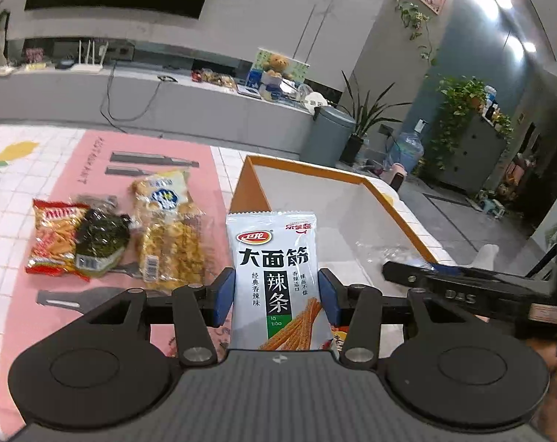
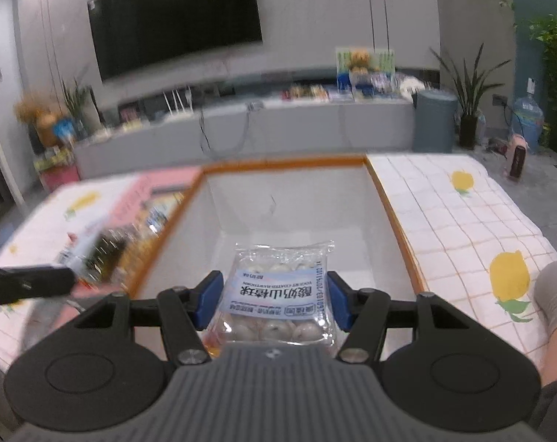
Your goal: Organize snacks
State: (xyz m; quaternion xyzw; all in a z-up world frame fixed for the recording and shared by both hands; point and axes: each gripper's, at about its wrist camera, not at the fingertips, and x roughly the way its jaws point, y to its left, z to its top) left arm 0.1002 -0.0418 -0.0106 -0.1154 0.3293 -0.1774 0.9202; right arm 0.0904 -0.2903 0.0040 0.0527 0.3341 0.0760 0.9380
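My left gripper (image 1: 276, 294) is shut on a white spicy-strip packet (image 1: 274, 269), held upright just left of the orange-rimmed white box (image 1: 311, 171). Several snacks lie on the pink mat to the left: a red-orange packet (image 1: 55, 237), a dark seaweed packet (image 1: 101, 239) and a yellow cracker packet (image 1: 168, 224). My right gripper (image 2: 274, 300) is over the box (image 2: 285, 164), with its pads against the sides of a clear hawthorn-ball packet (image 2: 282, 294). The right gripper's arm (image 1: 462, 291) shows in the left wrist view.
The table has a white checked cloth with lemon prints (image 2: 462, 221) and a pink mat (image 1: 94, 169). Beyond it stand a grey TV bench (image 1: 168, 99), a grey bin (image 1: 328, 136), potted plants and a water bottle (image 1: 407, 149).
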